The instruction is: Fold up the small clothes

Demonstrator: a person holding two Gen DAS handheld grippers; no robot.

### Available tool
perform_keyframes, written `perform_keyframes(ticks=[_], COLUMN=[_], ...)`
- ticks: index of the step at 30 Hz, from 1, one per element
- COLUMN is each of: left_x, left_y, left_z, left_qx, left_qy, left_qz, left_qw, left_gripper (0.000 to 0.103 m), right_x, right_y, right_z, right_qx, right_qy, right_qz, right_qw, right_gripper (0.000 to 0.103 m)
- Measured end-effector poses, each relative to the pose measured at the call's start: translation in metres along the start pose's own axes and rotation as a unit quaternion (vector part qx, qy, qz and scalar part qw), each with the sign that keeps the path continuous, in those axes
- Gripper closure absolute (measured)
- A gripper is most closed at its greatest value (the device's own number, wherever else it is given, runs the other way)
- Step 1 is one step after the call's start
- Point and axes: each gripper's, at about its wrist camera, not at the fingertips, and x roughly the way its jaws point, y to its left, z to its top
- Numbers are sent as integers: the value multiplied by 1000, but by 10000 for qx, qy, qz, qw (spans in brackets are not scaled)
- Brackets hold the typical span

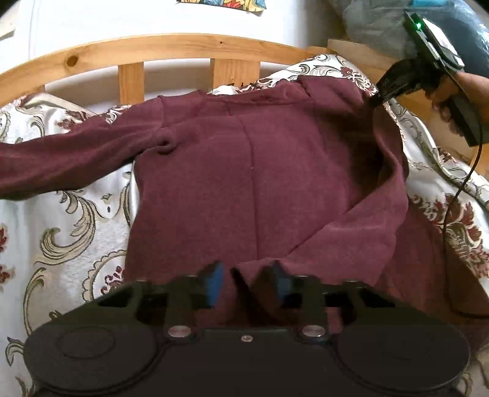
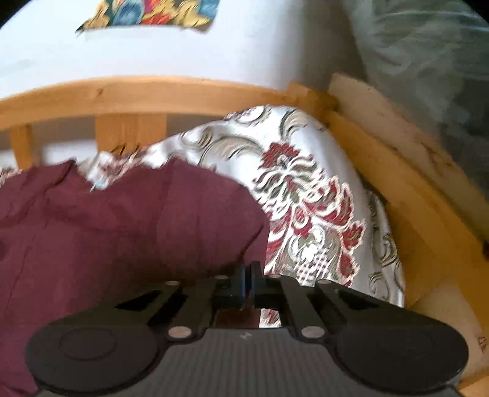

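A maroon long-sleeved sweater (image 1: 244, 171) lies spread on a patterned bedspread (image 1: 70, 232), one sleeve stretched out to the left. Its right side is lifted and folded in over the body. My left gripper (image 1: 247, 282) is open, its blue-padded fingers hovering over the sweater's near hem. My right gripper (image 1: 374, 102) is at the sweater's upper right edge and holds it up. In the right wrist view the right gripper (image 2: 248, 274) is shut on the maroon sweater (image 2: 122, 232), with the cloth hanging to its left.
A wooden slatted bed rail (image 1: 171, 49) curves along the far side, continuing down the right (image 2: 397, 183). Behind it stands a white wall. A grey-blue bundle (image 1: 382, 21) sits at the top right. A black cable (image 1: 458, 195) hangs from the right gripper.
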Motion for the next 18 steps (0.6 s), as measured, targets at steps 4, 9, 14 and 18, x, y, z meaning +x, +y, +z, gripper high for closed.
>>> perform_keyframes(ticks=[4,9,14,18], left_x=[-4,-5,-14,-15], left_y=[0,1,10,17], left_z=[0,-1,4,8], left_qx=[-24,-100,-331,-615], left_qy=[-80,-46,-301,-297], left_qz=[56,268,375,-8], left_qw=[9999,9996,9983,9977], left_gripper=[93,102,91,65], right_x=[0,11,18,9], right_y=[-12,-20,-16,-27], right_z=[13,23,19,10], right_qx=[458,855,624,599], right_qy=[-133,-181,-223,-305], right_qz=[-15,13,33,321], right_qw=[9989,9962,9978,9972], right_gripper=[98,98,98,57])
